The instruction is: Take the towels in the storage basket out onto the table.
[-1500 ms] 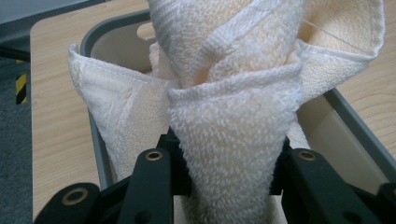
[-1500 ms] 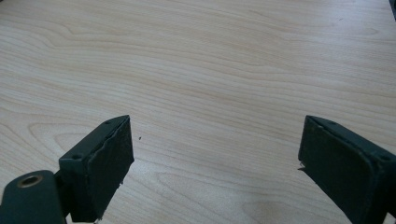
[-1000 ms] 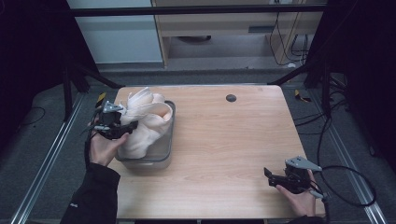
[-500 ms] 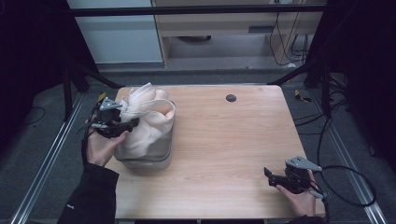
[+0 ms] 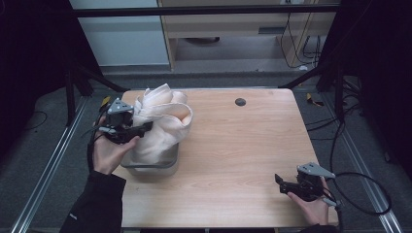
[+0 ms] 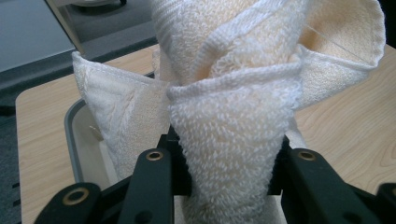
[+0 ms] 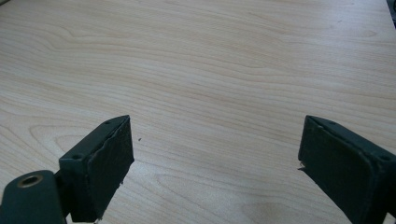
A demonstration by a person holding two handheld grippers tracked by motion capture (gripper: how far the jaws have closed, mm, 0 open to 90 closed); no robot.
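A cream towel (image 5: pixel 163 124) is bunched up and lifted above a grey metal tray (image 5: pixel 150 165) at the table's left side. My left gripper (image 5: pixel 145 128) is shut on a fold of the towel (image 6: pixel 233 140), whose cloth bulges between the jaws in the left gripper view, with the tray (image 6: pixel 74 135) below it. My right gripper (image 5: pixel 281 183) rests low near the table's front right corner, open, with nothing between its jaws. In the right gripper view the right gripper (image 7: pixel 212 163) looks onto bare wood.
A small dark round disc (image 5: pixel 240 102) sits in the tabletop near the far edge. The wooden table (image 5: pixel 243 145) spreads between the two grippers. A black cable (image 5: pixel 359 194) loops off the right gripper past the table's right edge.
My left gripper has risen and shifted a little right, pulling the towel up out of the tray. The right gripper has stayed still.
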